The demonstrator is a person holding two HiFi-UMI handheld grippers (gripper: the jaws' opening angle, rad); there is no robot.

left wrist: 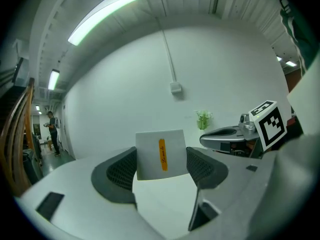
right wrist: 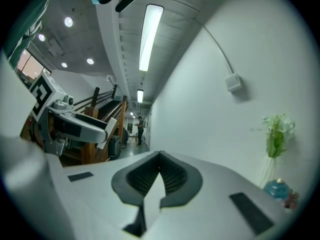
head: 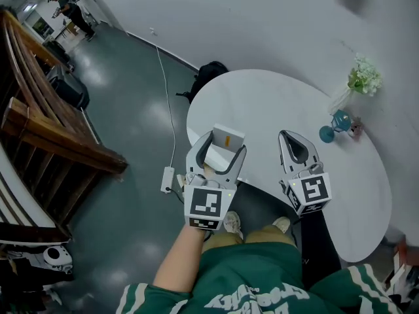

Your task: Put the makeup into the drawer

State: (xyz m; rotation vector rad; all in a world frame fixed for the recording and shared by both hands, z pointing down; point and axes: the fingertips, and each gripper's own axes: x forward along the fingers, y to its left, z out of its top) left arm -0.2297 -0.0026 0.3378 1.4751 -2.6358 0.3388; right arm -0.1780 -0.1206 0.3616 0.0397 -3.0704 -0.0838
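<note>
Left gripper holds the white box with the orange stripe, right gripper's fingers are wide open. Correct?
No: the right gripper has its fingers closed together, empty, as the right gripper view shows. The left gripper does hold the white box with the orange stripe.

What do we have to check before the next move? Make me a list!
1. White box pinched between the left gripper's jaws: ok.
2. Box sitting upright, orange label facing back: ok.
3. Right gripper empty, jaws together: ok.
4. Drawer in sight: not ok, no view shows one.
5. Flowers on the white table well away from both grippers: ok.
6. Box lid closed: cannot tell.
</note>
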